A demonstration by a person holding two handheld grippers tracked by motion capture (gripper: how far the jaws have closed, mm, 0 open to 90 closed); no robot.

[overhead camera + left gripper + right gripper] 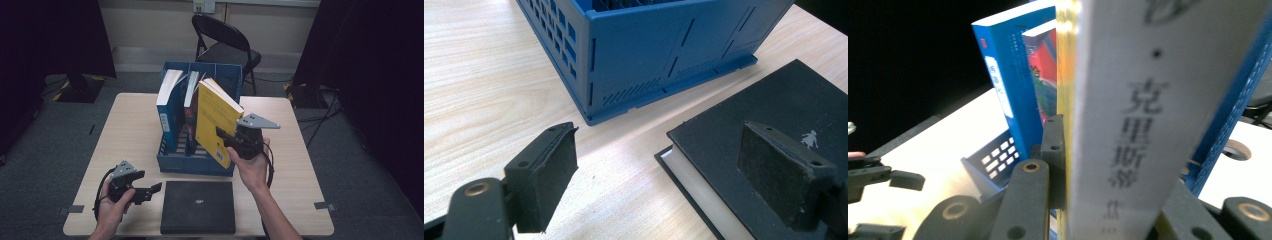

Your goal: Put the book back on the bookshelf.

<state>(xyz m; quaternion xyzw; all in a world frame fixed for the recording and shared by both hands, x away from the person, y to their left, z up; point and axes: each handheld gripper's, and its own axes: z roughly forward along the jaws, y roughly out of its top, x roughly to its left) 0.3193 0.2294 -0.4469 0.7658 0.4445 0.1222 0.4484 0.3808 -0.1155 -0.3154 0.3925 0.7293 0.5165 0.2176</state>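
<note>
A yellow book (215,122) hangs tilted over the right part of the blue crate (197,165), its lower corner near the crate's front wall. My right gripper (222,137) is shut on it near the spine. In the right gripper view the pale spine (1143,115) stands between the jaws of the right gripper (1108,165). A blue book (167,107) and a red book (191,115) stand in the crate. A black book (197,206) lies flat in front of the crate. My left gripper (152,192) is open just left of the black book (774,105), nothing between its pads (554,165).
The light wooden table (130,130) has bare room left and right of the crate (649,55). A black folding chair (225,45) stands behind the table's far edge. Dark curtains hang on both sides, and cables lie on the floor at the right.
</note>
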